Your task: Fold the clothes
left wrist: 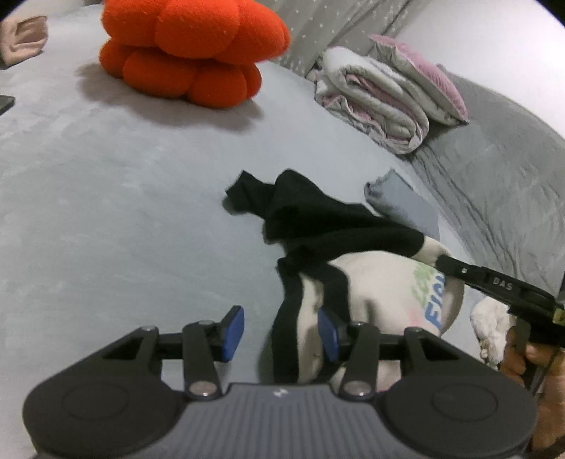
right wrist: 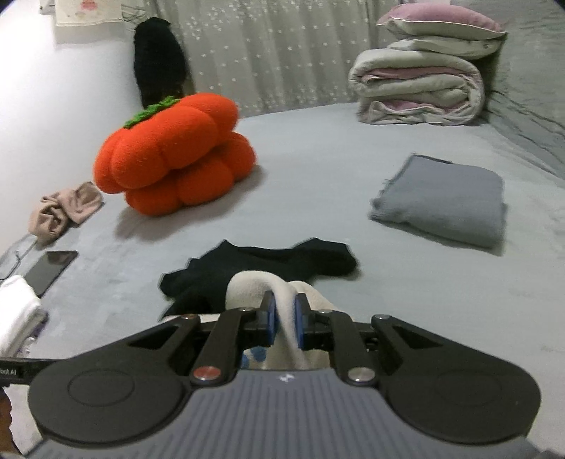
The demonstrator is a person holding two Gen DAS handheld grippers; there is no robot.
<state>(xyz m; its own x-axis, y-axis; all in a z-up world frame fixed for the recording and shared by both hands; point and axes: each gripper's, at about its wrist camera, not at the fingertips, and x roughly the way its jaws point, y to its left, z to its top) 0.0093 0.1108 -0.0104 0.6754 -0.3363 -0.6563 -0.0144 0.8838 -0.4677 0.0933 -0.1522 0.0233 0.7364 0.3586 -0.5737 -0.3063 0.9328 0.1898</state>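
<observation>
A black-and-cream garment (left wrist: 353, 254) lies crumpled on the grey bed (left wrist: 106, 212), in the stretch of sheet nearest the two grippers. Its black sleeves trail toward the middle of the bed, and blue and green lettering shows on the cream body.

The left gripper (left wrist: 280, 330) hovers with its jaws wide apart — the blue pads hold nothing, though a black band of the garment and a fold of cream cloth lie between and beyond them. The right gripper (right wrist: 283, 319) has its jaws narrowed onto a cream fold of the garment, which rises in a hump between the blue pads. In the left wrist view the same tool reaches in from the right edge of the frame, its tip at the cream cuff, with part of a hand (left wrist: 529, 356) on its grip.

Farther up the bed an orange pumpkin cushion (right wrist: 173, 155) sits toward the left side. A folded grey cloth (right wrist: 445, 201) lies toward the right side, just beyond the garment. At the far edge a rolled quilt (right wrist: 416, 91) carries a pink pillow (right wrist: 441, 19). Along the left edge lie a crumpled beige cloth (right wrist: 63, 210), a dark phone (right wrist: 51, 270) and a white folded cloth (right wrist: 16, 310) — all well apart from the garment.
</observation>
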